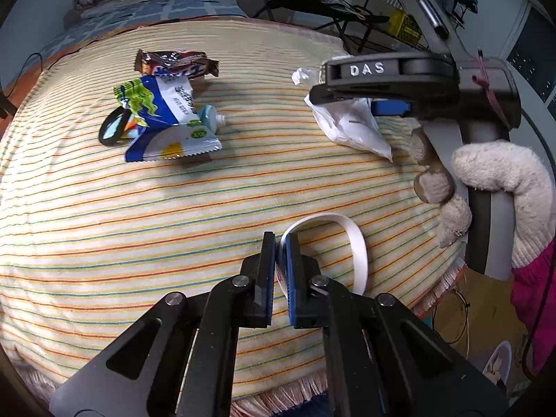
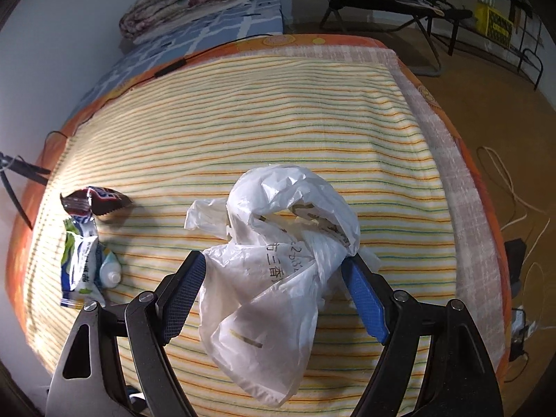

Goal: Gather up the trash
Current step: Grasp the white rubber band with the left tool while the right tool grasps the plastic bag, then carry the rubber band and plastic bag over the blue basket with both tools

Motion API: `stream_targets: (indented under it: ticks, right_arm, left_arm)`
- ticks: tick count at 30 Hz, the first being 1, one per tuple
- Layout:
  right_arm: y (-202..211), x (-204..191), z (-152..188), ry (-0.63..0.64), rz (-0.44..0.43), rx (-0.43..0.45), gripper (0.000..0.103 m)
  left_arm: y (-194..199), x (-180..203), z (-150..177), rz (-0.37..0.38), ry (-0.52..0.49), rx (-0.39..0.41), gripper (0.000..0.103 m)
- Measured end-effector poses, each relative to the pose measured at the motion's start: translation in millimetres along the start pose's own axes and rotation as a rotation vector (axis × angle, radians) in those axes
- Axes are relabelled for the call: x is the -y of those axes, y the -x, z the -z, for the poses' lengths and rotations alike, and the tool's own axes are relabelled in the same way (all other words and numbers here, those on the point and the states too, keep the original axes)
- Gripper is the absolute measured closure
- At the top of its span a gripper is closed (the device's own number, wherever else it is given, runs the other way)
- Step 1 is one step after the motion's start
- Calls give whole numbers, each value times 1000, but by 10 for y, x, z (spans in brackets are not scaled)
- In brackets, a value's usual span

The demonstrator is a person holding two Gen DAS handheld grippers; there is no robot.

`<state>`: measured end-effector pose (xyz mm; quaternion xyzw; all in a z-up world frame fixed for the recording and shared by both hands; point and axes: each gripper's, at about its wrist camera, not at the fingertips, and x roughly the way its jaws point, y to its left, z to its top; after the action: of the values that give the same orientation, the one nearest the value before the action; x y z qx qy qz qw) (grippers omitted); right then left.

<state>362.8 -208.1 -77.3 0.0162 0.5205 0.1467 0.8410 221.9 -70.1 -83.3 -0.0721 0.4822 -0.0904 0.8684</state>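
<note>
Strip (image 1: pixel 358 243): white loop, one end pinched between the left gripper (image 1: pixel 280 243) pads; the rest arcs out to the right of the jaws, above the blanket (image 1: pixel 173 226).
Left jaws: narrow, clamped on the strip.
Bag (image 2: pixel 278 267): white plastic, crumpled, printed w/ dark characters; seen between the right gripper (image 2: pixel 274 267) jaws, spilling past the tips and below them.
Right jaws: wide; bag touches the blue pads (image 2: pixel 365 299) on both sides, firm grip can't be told.
Wrappers (image 1: pixel 166 118): blue/green/white pack w/ brown bar wrapper (image 1: pixel 177 62) just beyond it, far left of both jaw pairs, on the blanket.
Tube (image 1: pixel 212 114): small, white cap, tucked beside the blue pack.
Hand (image 1: pixel 500 187): gloved, pink sleeve, wrapped round the right gripper's handle, right of the left jaws.
Blanket: striped, spread under everything.
</note>
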Motion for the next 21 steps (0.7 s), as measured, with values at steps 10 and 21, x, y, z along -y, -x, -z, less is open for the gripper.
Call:
stream_targets:
  ticks: [10,21]
  right_arm:
    - [125,163,43,-40,-44,22,47]
    - [398,254,92,-58,-91,87,70]
  left_arm:
    - [211,-168,-20,-27,31,35,99]
    - [376,-316,52,-53,56,57,99]
